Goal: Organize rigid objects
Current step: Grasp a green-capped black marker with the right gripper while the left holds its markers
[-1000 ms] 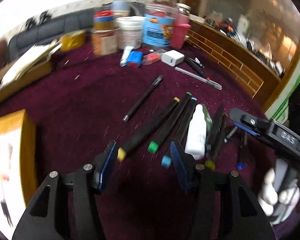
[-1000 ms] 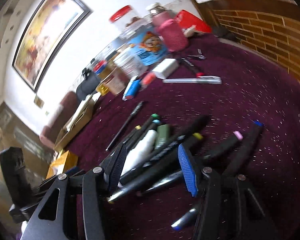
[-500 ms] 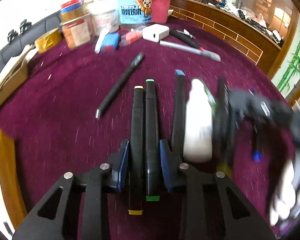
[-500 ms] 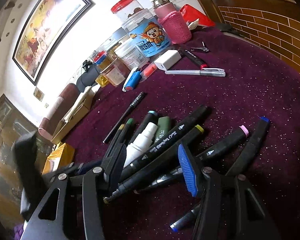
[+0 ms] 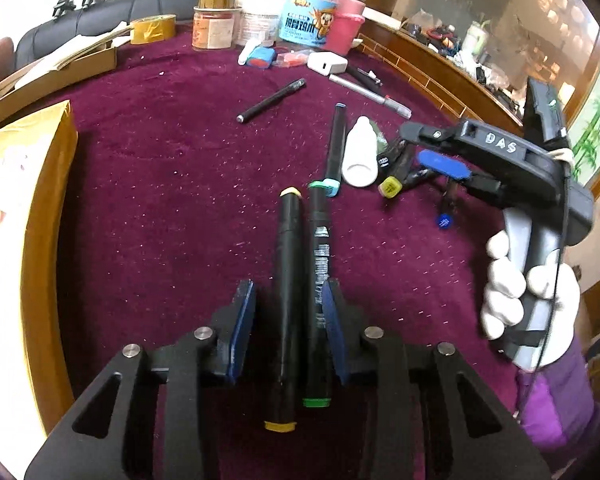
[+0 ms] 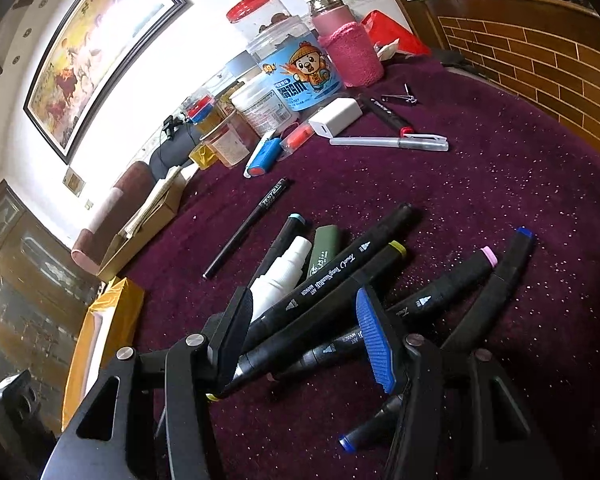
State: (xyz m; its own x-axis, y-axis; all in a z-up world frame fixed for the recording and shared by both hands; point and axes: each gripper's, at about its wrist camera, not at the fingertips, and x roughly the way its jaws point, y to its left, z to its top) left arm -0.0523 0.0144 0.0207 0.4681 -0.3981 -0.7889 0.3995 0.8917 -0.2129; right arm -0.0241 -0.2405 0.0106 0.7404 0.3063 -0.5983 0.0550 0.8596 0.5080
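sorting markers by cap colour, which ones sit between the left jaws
The yellow-capped marker and the green-capped marker, side by side; the other markers lie farther off by the white bottle.
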